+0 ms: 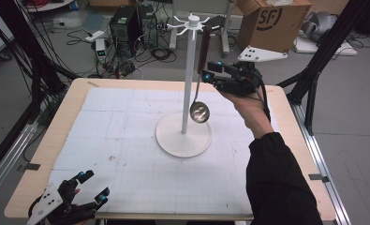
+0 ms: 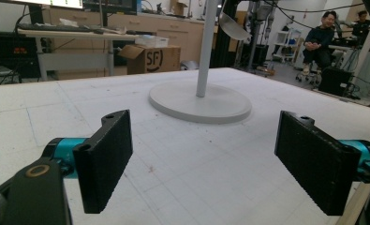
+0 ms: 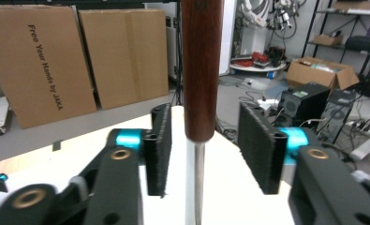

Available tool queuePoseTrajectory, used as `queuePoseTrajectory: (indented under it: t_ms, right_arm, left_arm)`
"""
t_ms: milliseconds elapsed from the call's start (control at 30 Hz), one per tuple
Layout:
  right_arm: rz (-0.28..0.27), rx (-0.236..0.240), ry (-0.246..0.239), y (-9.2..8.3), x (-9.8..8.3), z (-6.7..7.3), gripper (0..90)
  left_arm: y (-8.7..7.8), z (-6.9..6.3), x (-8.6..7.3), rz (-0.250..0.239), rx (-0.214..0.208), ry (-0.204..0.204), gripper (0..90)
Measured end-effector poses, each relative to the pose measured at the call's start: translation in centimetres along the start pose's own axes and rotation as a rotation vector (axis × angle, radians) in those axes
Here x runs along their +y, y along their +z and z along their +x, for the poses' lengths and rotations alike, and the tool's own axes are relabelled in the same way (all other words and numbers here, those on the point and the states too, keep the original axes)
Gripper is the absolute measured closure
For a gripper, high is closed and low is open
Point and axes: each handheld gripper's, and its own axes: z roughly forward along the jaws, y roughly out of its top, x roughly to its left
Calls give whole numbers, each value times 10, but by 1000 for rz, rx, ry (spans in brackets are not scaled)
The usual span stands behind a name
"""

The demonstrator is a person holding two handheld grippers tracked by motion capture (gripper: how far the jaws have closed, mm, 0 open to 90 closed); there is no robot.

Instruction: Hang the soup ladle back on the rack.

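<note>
Jaws of the right gripper (image 3: 203, 150) stood apart on either side of the ladle (image 1: 200, 111), flanking its dark wooden handle (image 3: 200, 70) without clearly touching it, probably because the ladle hung by itself from the white stand (image 1: 186, 84), bowl down near the pole. Raised at about two o'clock from the stand's base, that gripper looked ready to close or let go. Down at seven o'clock, the left gripper (image 2: 203, 164) rested low over the table (image 1: 126, 154), jaws wide and empty, seemingly waiting.
</note>
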Motion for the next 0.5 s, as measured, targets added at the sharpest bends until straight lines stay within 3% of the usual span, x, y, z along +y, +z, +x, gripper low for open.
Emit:
queuePoseTrajectory:
  t_ms: [500]
  right_arm:
    - [-27, -14, 24, -33, -45, 20, 292]
  left_arm:
    - [1, -2, 1, -1, -1, 4, 195]
